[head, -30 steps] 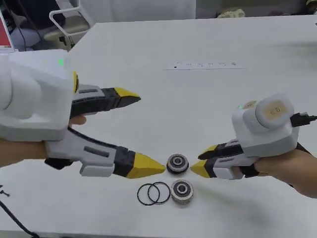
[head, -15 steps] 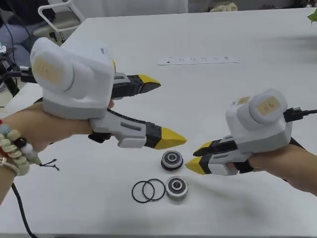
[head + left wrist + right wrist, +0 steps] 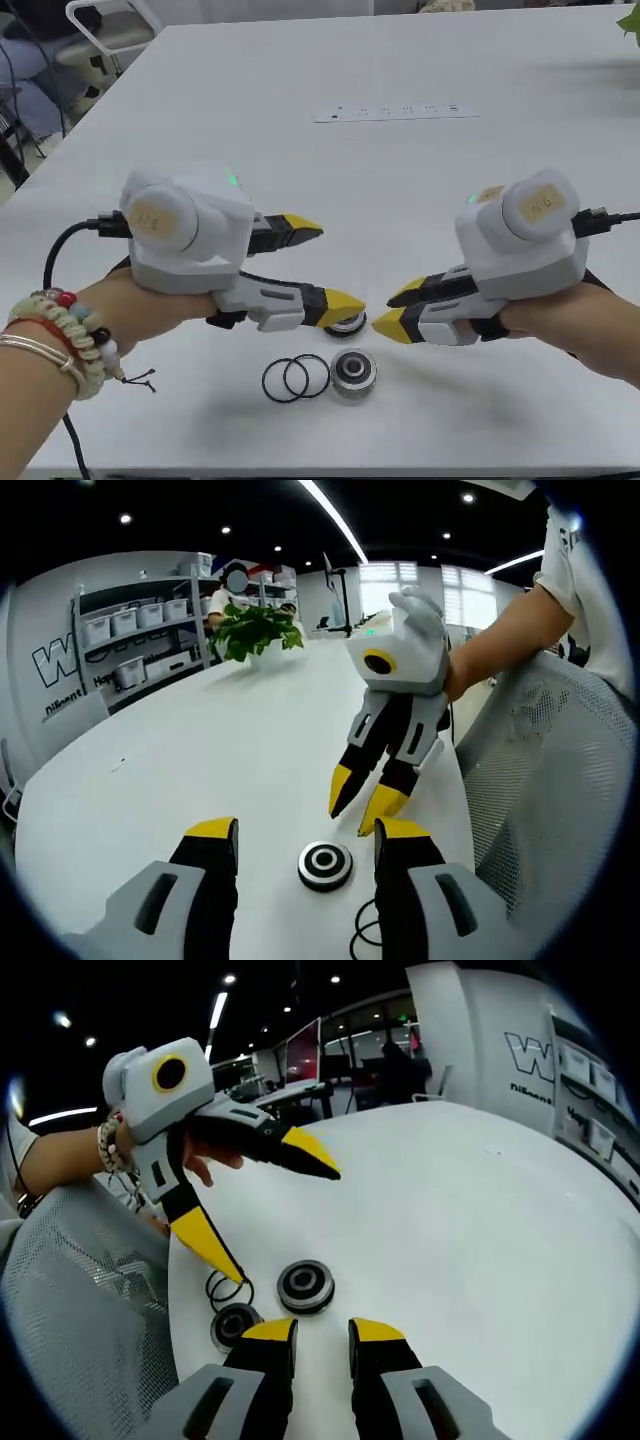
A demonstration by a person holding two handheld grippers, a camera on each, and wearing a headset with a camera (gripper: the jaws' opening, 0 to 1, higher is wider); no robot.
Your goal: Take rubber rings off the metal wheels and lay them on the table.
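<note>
The left gripper [image 3: 324, 266] is wide open and empty; a round metal wheel [image 3: 325, 865] lies on the white table [image 3: 400, 180] between its jaws. The right gripper [image 3: 394, 308], just beside this wheel, is open only a little and empty. Two thin black rubber rings [image 3: 295, 377] lie nearby on the table.

Two thin black rubber rings [image 3: 296, 377] lie flat on the white desk [image 3: 400, 180], overlapping each other; just beside them, to the right, the near wheel [image 3: 352, 369] lies flat, small, round and silver with a dark centre; the far wheel [image 3: 346, 323] lies flat just beyond it, apart from it, partly hidden.
</note>
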